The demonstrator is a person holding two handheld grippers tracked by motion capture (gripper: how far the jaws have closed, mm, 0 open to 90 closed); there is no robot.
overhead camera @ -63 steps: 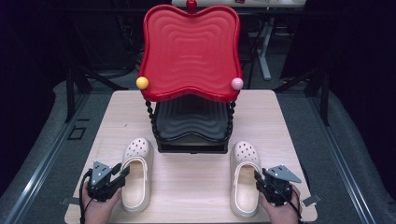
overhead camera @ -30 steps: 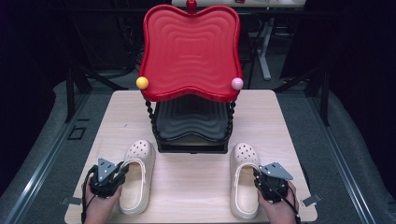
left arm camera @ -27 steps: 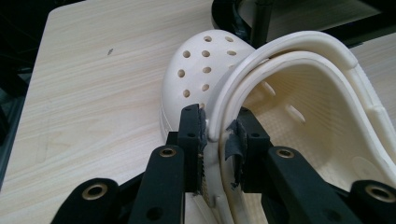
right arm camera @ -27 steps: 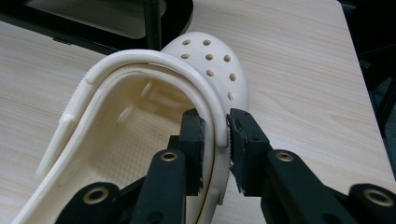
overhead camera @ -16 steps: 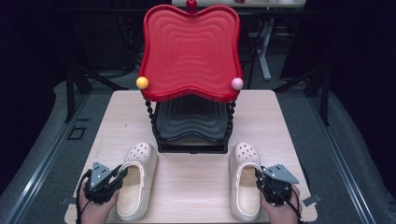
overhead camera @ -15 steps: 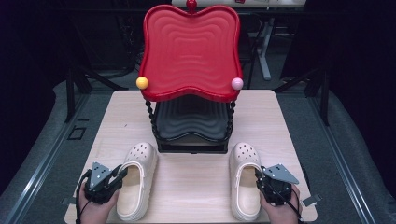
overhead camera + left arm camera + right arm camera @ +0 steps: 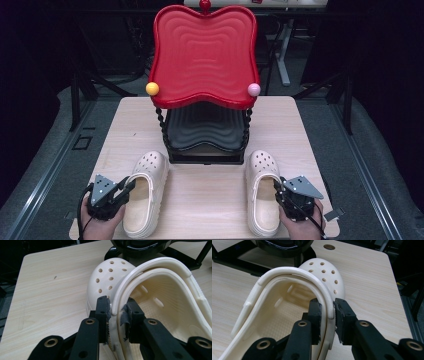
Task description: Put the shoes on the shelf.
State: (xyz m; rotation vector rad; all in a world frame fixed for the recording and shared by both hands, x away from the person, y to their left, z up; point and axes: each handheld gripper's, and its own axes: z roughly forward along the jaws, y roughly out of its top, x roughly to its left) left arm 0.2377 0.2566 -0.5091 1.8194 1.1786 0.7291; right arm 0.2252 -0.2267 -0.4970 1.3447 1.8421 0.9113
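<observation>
Two cream clogs lie on the wooden table, toes pointing at the rack. My left gripper [image 7: 126, 188] is shut on the outer side wall and strap of the left clog [image 7: 145, 192]; in the left gripper view the jaws pinch that rim [image 7: 117, 312]. My right gripper [image 7: 278, 189] is shut on the outer side rim of the right clog [image 7: 261, 190]; the right gripper view shows the strap and wall [image 7: 329, 306] squeezed between the jaws. Both clogs rest near the table's front edge.
A two-tier rack stands at mid-table: a red wavy tray [image 7: 202, 55] on top with a yellow ball [image 7: 152, 88] and a pink ball [image 7: 254, 89], and a black tray [image 7: 205, 127] below. Bare table [image 7: 205, 195] lies between the clogs.
Both clogs have slid toward the front edge with the grippers. The left clog has turned slightly, its toe now angled toward the rack.
</observation>
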